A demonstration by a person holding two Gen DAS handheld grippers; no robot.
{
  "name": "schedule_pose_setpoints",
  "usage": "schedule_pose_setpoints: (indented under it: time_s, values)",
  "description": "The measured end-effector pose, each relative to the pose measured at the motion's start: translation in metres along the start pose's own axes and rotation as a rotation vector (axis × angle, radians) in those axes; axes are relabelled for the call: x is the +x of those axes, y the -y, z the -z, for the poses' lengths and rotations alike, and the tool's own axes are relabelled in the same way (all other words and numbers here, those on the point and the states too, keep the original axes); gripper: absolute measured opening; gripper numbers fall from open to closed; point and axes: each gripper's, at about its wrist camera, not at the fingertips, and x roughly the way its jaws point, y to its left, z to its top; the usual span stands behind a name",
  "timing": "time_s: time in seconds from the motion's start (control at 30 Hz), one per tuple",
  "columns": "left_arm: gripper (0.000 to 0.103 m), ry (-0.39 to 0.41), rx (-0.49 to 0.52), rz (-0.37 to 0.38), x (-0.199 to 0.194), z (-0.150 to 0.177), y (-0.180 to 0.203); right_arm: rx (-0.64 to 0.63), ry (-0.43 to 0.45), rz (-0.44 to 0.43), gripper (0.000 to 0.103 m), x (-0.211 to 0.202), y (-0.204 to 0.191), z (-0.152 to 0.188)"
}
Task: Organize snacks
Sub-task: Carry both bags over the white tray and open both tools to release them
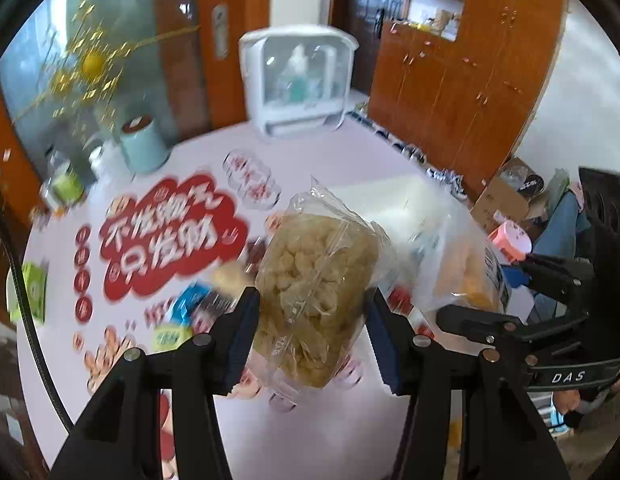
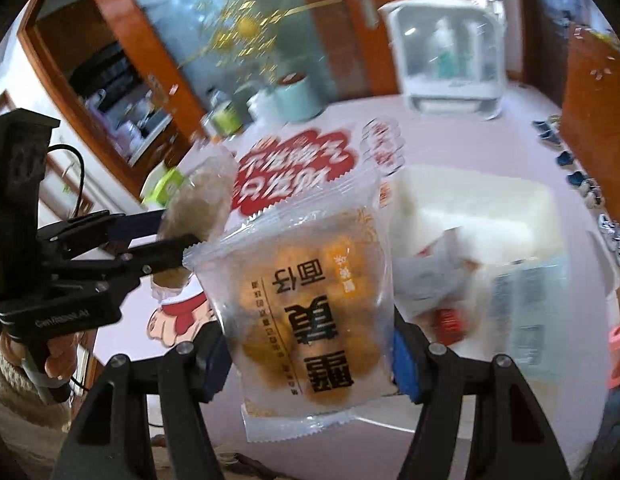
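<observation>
So far I have a snack in each claw and neither is put away. My left claw (image 1: 310,312) is clenched on a clear bag of pale crispy pieces (image 1: 318,292), its blue pads (image 1: 241,332) pressing both sides at the centre of the left wrist view, with the bag held up off the table. My right claw (image 2: 310,344) grasps a frosted packet of golden buns (image 2: 305,308), printed with large dark characters, low in the middle of the right wrist view. Several small packets, a blue one (image 1: 193,300) and a green one (image 1: 33,292) among them, lie on the table at the lower left of the left view, so I judge most of the sorting is left. A white tray (image 2: 482,204) at the centre right of the right view looks like the likely place for them, though blur hides what is in it. The table (image 1: 189,412) wears a pale pink cloth with a big red cloud-shaped print. At its far edge stand a white box with a clear front (image 1: 297,80) and a pale blue pot (image 1: 141,144) holding gold sprigs; orange wooden cabinets (image 1: 462,92) fill the upper right.
</observation>
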Motion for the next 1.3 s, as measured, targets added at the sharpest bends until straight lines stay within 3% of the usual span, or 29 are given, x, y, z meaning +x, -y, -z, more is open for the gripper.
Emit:
schedule_pose_setpoints:
  time_s: [0.2, 0.43, 0.67, 1.0, 1.1, 1.17, 1.3]
  values:
    - [0.052, 0.04, 0.038, -0.013, 0.023, -0.048, 0.055, 0.044, 0.064, 0.115, 0.067, -0.033, 0.061, -0.019]
    - [0.052, -0.002, 0.018, -0.021, 0.077, -0.083, 0.096, 0.121, 0.089, 0.199, 0.069, -0.036, 0.12, -0.052]
    - [0.052, -0.068, -0.035, -0.044, 0.126, -0.093, 0.102, 0.163, 0.045, 0.211, 0.069, -0.007, 0.157, -0.074]
    - [0.053, -0.11, -0.049, -0.073, 0.157, -0.101, 0.098, 0.15, -0.03, 0.243, 0.074, 0.035, 0.171, -0.089]
    - [0.064, -0.124, -0.054, -0.068, 0.161, -0.102, 0.095, 0.157, -0.045, 0.254, 0.081, 0.045, 0.175, -0.093]
    - [0.082, -0.119, -0.066, -0.068, 0.162, -0.102, 0.091, 0.155, -0.048, 0.272, 0.084, 0.048, 0.177, -0.094]
    - [0.083, -0.105, -0.097, -0.071, 0.157, -0.101, 0.082, 0.175, -0.057, 0.241, 0.086, 0.051, 0.183, -0.092]
